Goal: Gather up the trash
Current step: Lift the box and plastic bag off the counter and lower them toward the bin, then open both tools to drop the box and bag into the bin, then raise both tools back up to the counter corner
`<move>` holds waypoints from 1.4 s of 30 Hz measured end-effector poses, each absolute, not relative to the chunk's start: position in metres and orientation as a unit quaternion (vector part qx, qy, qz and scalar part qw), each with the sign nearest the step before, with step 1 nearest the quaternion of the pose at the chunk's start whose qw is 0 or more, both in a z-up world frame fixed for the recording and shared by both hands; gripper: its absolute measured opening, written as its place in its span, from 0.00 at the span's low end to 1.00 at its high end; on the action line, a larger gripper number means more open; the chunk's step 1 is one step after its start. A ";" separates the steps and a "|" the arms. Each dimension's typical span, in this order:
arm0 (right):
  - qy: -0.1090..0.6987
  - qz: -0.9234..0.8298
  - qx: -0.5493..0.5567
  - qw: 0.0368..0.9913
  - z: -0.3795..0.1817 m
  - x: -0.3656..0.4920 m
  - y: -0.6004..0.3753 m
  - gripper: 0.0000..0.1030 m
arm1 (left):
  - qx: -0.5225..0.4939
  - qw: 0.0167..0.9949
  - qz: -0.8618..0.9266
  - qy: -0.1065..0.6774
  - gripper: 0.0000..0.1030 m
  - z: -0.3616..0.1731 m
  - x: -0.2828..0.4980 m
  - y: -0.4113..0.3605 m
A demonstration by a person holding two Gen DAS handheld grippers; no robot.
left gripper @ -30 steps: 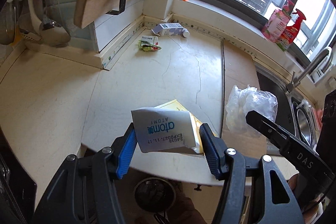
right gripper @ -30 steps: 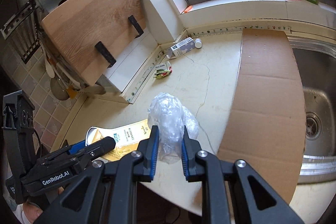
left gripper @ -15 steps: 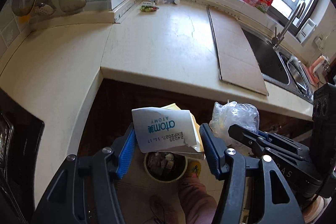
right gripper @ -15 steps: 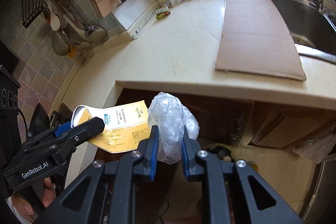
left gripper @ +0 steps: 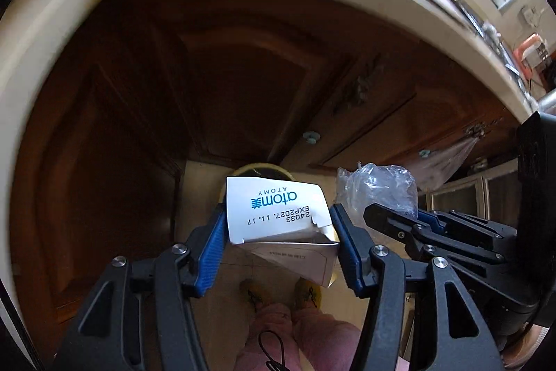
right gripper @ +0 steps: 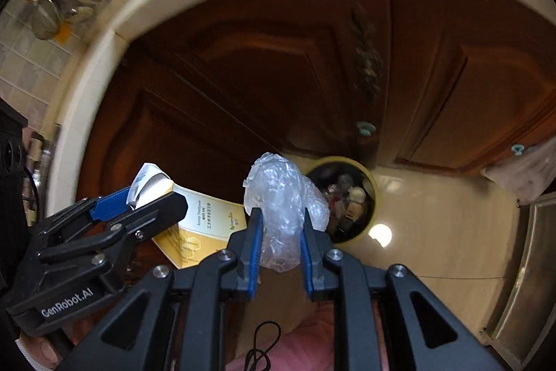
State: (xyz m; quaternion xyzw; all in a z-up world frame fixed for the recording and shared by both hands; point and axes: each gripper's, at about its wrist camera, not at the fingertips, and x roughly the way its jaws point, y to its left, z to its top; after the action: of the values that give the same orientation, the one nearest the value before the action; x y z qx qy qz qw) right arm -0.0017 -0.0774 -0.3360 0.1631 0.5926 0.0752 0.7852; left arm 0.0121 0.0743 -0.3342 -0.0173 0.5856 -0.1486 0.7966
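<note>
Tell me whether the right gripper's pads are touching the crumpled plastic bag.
Touching: the right wrist view shows both blue pads of the right gripper pressed against the crumpled plastic bag.

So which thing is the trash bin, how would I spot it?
Look below the pale countertop edge to the dark wooden cupboard doors. Where they meet the shiny floor stands the trash bin. It is the only round, open thing down there, with a yellowish rim and trash already inside.

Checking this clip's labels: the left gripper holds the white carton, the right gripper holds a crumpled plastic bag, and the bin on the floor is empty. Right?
Not quite: the bin already holds trash, as the right wrist view shows. The left gripper does hold the white carton, and the right gripper the crumpled plastic bag.
</note>
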 end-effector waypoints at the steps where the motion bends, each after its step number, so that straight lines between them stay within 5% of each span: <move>1: 0.597 0.074 0.163 0.782 -0.346 -0.002 -0.078 0.19 | -0.011 0.794 -0.147 0.589 0.55 -0.349 0.013 0.070; 12: 0.630 0.055 0.173 0.755 -0.502 0.019 -0.101 0.21 | 0.019 0.775 -0.135 0.618 0.56 -0.506 0.051 0.046; 16: 0.640 0.056 0.161 0.749 -0.549 0.035 -0.099 0.26 | 0.034 0.767 -0.120 0.630 0.76 -0.550 0.063 0.052; 21: 0.651 0.048 0.168 0.739 -0.583 0.042 -0.102 0.36 | 0.039 0.765 -0.097 0.635 0.78 -0.575 0.062 0.073; 32: 0.655 0.070 0.151 0.737 -0.546 0.024 -0.103 0.36 | 0.009 0.759 -0.059 0.649 0.78 -0.554 0.031 0.111; 42: 0.640 0.079 0.152 0.749 -0.450 0.003 -0.106 0.36 | -0.040 0.776 -0.054 0.627 0.78 -0.451 0.005 0.109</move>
State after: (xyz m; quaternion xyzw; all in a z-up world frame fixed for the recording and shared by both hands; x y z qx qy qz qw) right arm 0.0029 -0.1061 -0.4500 0.1516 0.6402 0.0790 0.7490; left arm 0.0045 0.1087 -0.4513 -0.0396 0.6272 -0.0540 0.7760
